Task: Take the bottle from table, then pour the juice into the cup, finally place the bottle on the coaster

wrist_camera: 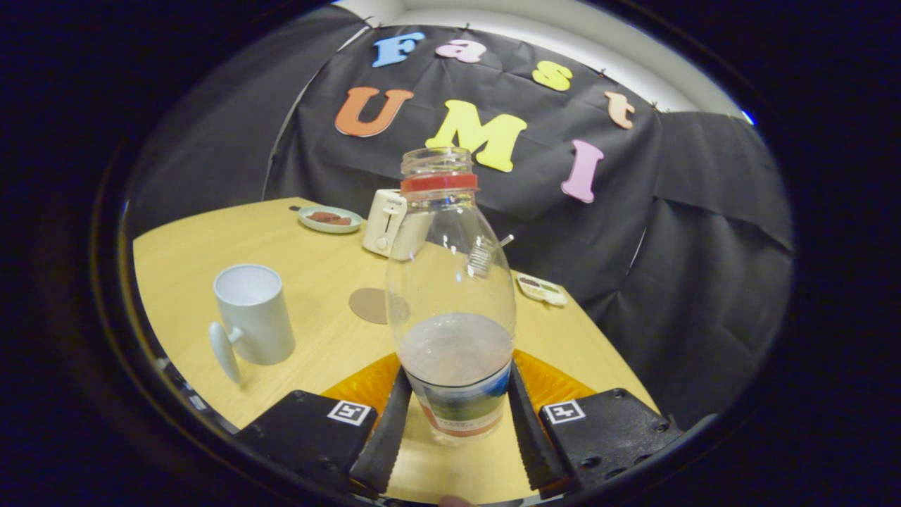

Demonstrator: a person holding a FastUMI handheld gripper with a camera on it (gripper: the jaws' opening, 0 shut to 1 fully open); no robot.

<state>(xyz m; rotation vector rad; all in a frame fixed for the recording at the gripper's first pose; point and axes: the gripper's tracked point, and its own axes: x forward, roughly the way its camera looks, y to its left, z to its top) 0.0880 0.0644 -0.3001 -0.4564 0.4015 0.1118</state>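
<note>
Between the tongs (457,415) stands the clear bottle (454,303), upright and uncapped, both fingers pressing its labelled base, some juice in its lower part. Beyond it on the wooden bench (310,352) lies the round coaster (372,305); to the left stands the white cup (253,313); farther back a toaster (383,222) and a plate (329,219)

The one camera rides on the gripper (456,415), low over the table's (310,352) near edge, looking forward along the two fingers (383,440) toward the far cloth wall. It sits close up to the bottle (450,282); the tabletop stretches away to the left.
</note>
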